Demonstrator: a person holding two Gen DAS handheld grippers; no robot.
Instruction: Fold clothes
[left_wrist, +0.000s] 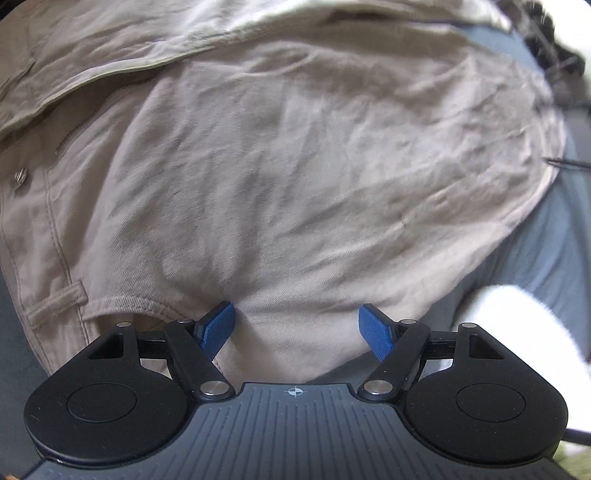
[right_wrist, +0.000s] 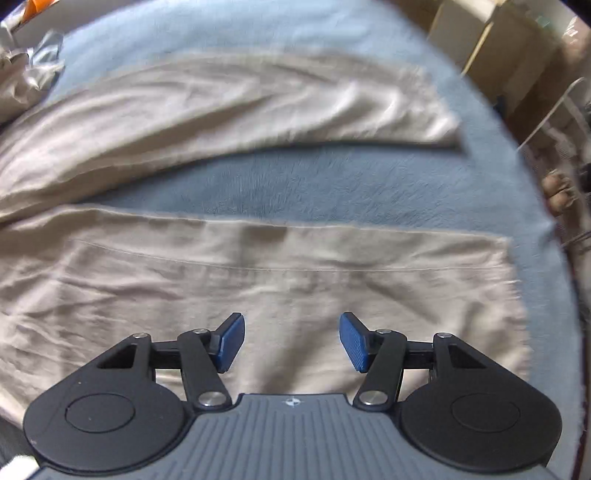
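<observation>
Left gripper (left_wrist: 297, 328): nearest the left wrist camera, black body with two blue pads (left_wrist: 218, 328) spread wide apart; beige cloth lies in the gap between them but is not pinched
Right gripper (right_wrist: 291, 341): black body, blue fingertips (right_wrist: 352, 339) held apart, poised over the near trouser leg with nothing gripped
Trousers (left_wrist: 295, 166): beige and creased, spread flat on the blanket; the left wrist view shows the waist end, with a belt loop (left_wrist: 55, 301) and a small metal button (left_wrist: 20, 176) at the left side
Near leg (right_wrist: 258, 295): runs across the right wrist view just beyond the right gripper, its hem at the right, a stitched seam along its length
Far leg (right_wrist: 221, 107): lies further off, angled away, apart from the near leg, with a wedge of blanket between them
Blanket (right_wrist: 295, 181): blue-grey and fuzzy, underneath the trousers in both views
White object (left_wrist: 517, 325): blurred, at the right edge of the left wrist view; what it is cannot be told
Cardboard boxes (right_wrist: 480, 37): beyond the blanket's far right edge
</observation>
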